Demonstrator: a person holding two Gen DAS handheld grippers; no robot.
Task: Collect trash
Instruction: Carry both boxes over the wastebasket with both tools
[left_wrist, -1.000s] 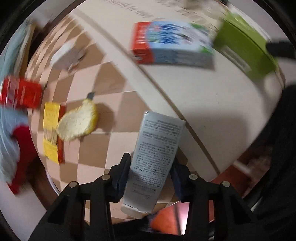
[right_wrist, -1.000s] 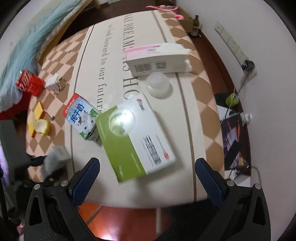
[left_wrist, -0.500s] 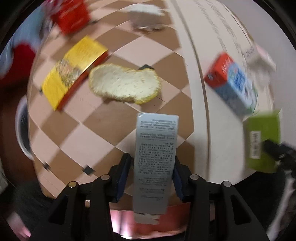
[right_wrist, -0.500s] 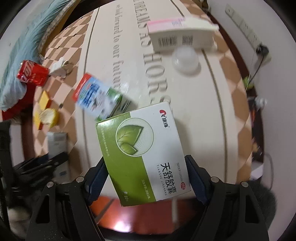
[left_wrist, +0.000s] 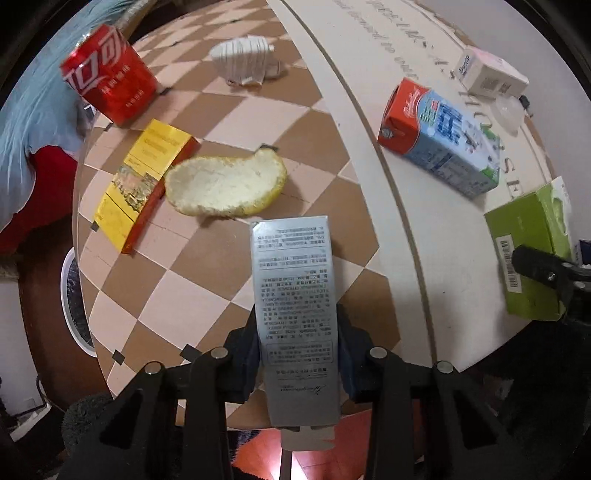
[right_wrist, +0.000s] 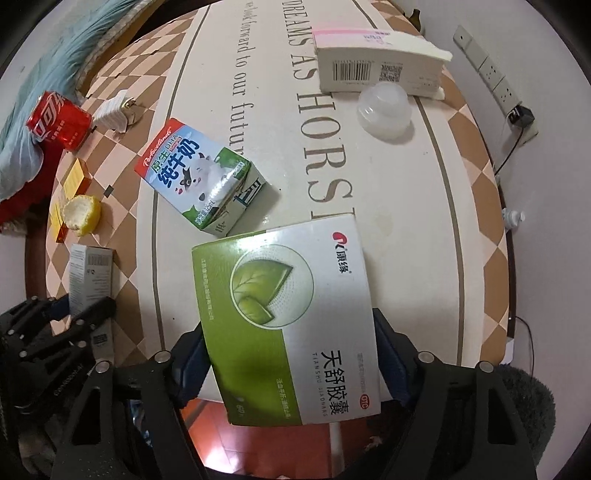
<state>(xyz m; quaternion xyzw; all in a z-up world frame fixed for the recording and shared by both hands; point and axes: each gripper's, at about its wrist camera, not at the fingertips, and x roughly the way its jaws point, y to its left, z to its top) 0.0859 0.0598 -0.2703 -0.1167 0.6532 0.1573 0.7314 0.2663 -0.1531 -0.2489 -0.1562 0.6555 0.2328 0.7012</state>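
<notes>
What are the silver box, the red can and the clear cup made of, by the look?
Silver box: likely paperboard with a metallic printed finish; sharp folded edges, dull sheen.
Red can: probably aluminium, glossy printed; silvery rim at its end.
Clear cup: seemingly thin translucent plastic; the table shows faintly through.

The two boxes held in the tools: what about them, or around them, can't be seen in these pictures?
- Silver box, left wrist view: its print is too small to read; its lower end is cut off behind the left tool.
- Green box, right wrist view: its underside is hidden, and it covers the table beneath.
- No bin for the trash appears in either view.
</notes>
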